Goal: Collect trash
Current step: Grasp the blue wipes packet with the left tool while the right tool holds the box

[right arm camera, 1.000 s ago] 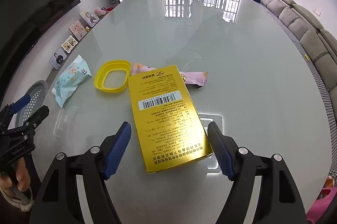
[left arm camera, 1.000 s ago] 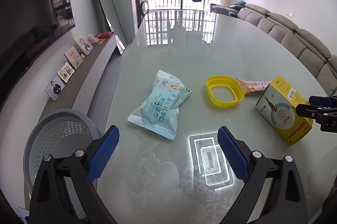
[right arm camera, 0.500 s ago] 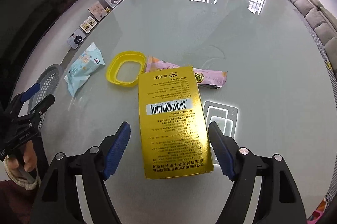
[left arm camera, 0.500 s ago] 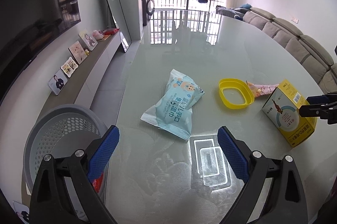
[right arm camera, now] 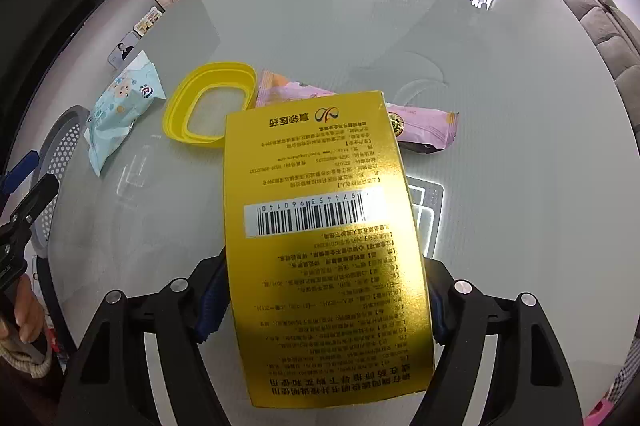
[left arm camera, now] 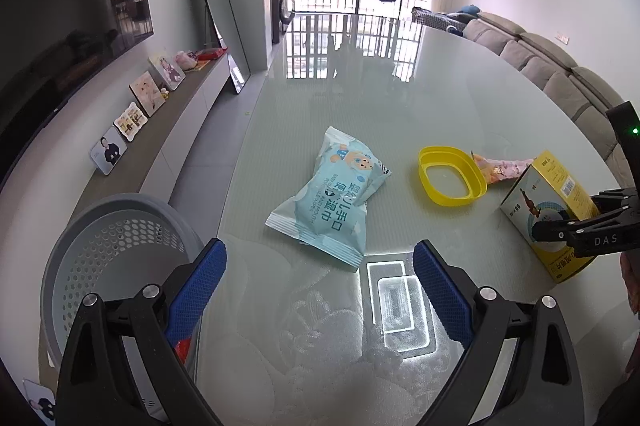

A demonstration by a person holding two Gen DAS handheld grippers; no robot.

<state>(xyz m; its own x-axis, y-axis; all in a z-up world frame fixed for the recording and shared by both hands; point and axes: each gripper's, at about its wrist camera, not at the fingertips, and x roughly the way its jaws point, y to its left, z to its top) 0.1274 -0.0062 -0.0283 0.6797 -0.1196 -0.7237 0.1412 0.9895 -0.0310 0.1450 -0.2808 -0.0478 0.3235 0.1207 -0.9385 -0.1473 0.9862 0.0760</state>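
Note:
A yellow box (right arm camera: 324,246) with a barcode lies on the glass table (right arm camera: 500,73). My right gripper (right arm camera: 326,296) is shut on the box, one finger against each long side; it also shows in the left wrist view (left arm camera: 572,232) on the box (left arm camera: 536,201). A light blue wipes pack (left arm camera: 332,197) lies ahead of my left gripper (left arm camera: 318,290), which is open and empty above the near table edge. A yellow plastic ring lid (left arm camera: 452,179) and a pink snack wrapper (left arm camera: 502,169) lie between pack and box.
A grey perforated bin (left arm camera: 112,258) stands on the floor left of the table, with something red inside. A low cabinet with photo frames (left arm camera: 140,105) runs along the left wall. A grey sofa (left arm camera: 560,81) lies beyond the table's right side.
My right gripper has moved forward and closed its fingers onto the sides of the yellow box. My left gripper has drawn back and left, bringing more of the bin into view.

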